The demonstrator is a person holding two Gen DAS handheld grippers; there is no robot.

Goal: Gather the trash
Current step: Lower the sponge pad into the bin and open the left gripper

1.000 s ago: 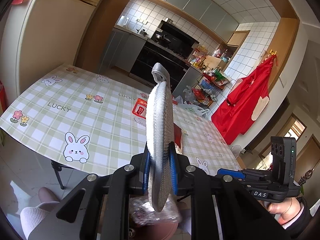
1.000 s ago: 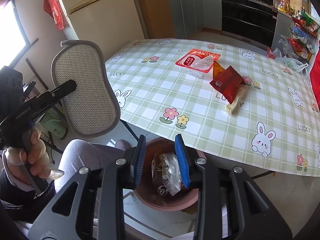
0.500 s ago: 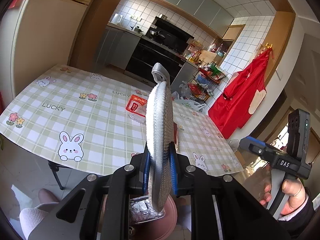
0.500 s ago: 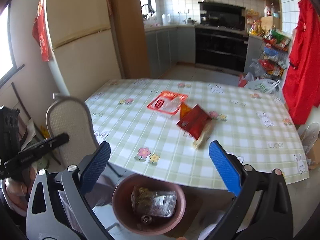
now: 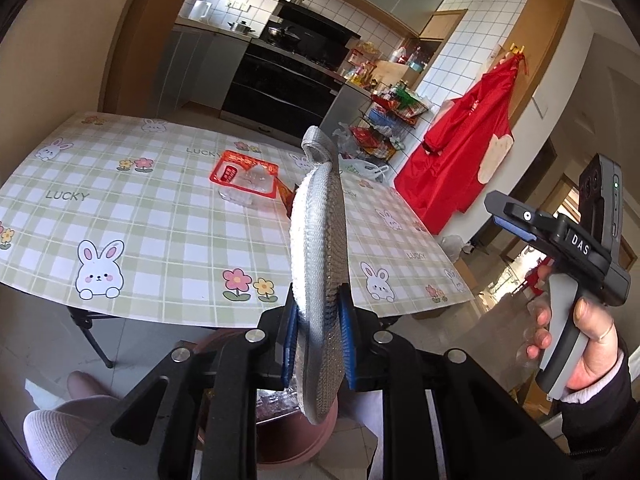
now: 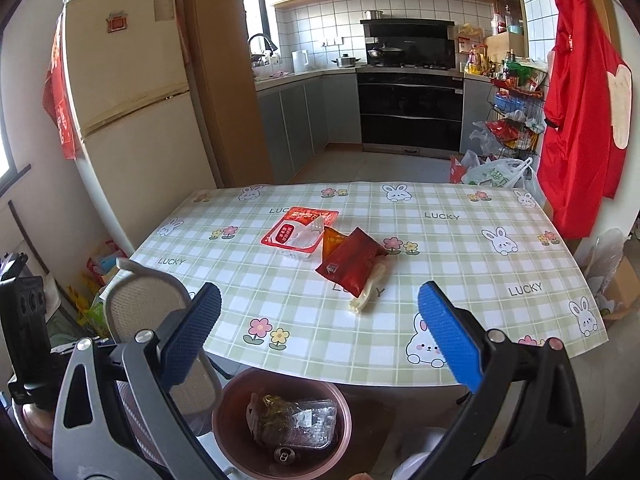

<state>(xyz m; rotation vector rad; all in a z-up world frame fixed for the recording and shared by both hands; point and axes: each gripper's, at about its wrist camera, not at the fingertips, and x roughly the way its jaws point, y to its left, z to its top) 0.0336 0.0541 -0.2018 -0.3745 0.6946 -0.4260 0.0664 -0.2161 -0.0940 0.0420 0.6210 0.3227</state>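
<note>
The right gripper (image 6: 320, 336) has lifted away from the bin (image 6: 236, 452); its jaws have just swung wide, nothing between them. Clear trash lies in the bin. The left gripper (image 5: 318, 344) clamps a grey pad (image 5: 318, 240). Red wrappers (image 6: 348, 266) remain on the table (image 6: 480, 320).

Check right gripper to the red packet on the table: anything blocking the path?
Nothing visible. The right gripper has open, empty jaws above the table's near edge. Only bare tablecloth lies between it and the red packet, which overlaps a pale wrapper and an orange sachet.
</note>
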